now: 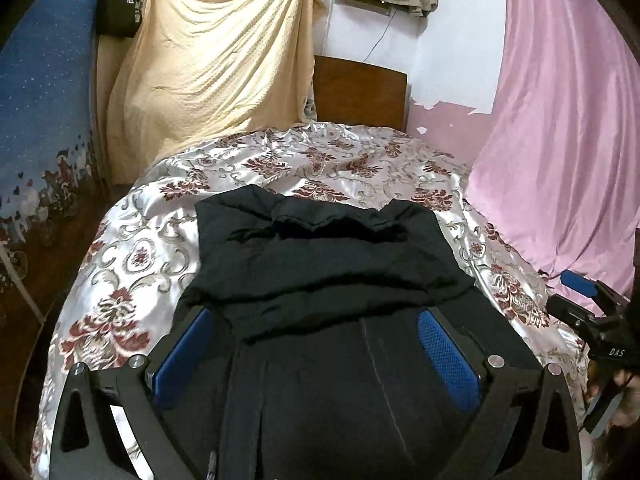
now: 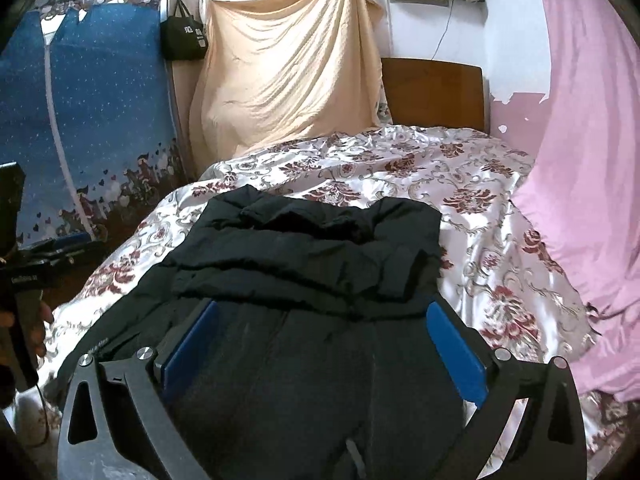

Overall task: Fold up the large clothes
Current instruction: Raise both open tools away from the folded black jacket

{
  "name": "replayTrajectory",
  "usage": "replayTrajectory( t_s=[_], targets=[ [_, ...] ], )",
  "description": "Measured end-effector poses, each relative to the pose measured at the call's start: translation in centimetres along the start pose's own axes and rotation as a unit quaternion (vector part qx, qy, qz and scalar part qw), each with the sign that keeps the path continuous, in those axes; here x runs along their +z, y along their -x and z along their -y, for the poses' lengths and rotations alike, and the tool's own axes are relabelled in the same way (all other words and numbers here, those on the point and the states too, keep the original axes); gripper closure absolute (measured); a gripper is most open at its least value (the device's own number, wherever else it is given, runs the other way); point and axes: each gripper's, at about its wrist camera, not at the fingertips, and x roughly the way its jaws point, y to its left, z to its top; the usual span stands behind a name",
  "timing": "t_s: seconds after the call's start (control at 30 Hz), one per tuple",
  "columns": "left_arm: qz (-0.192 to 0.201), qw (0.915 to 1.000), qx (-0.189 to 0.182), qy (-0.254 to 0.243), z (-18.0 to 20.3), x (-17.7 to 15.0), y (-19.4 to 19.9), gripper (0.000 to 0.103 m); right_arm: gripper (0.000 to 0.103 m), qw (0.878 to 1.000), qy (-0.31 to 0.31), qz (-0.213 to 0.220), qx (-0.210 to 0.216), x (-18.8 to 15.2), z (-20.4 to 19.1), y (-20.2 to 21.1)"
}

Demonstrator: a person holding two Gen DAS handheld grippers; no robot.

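Lying half folded on the flowered bedspread [image 1: 120, 264], the black jacket [image 1: 320, 264]; both tongs, left gripper [image 1: 316, 336] and right gripper [image 2: 320, 332], gape wide above it, gripping nothing

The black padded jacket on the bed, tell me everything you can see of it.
The black padded jacket looks like a matte, quilted, puffy garment. It lies on the floral satin bedspread, lengthwise toward the headboard, with part of it folded over into a thicker, rumpled stack at the far end. A seam runs down its near part. Nothing grips it: both grippers show open blue pads above it.
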Motion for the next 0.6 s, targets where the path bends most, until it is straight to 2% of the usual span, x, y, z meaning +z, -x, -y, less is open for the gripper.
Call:
replayTrajectory(
  t_s=[0.37,0.6],
  targets=[
    [-0.019,0.9998,-0.004,0.001,-0.6,-3.9,4.1,0.0,0.002,0.999,0.018,-0.025,-0.009,-3.4,-0.9,4.7],
    [-0.03,0.9995,-0.006,0.003,-1.3,-7.5,7.2,0.0,0.002,0.998,0.038,-0.04,-0.023,-5.2,-2.2,7.3]
  ],
)
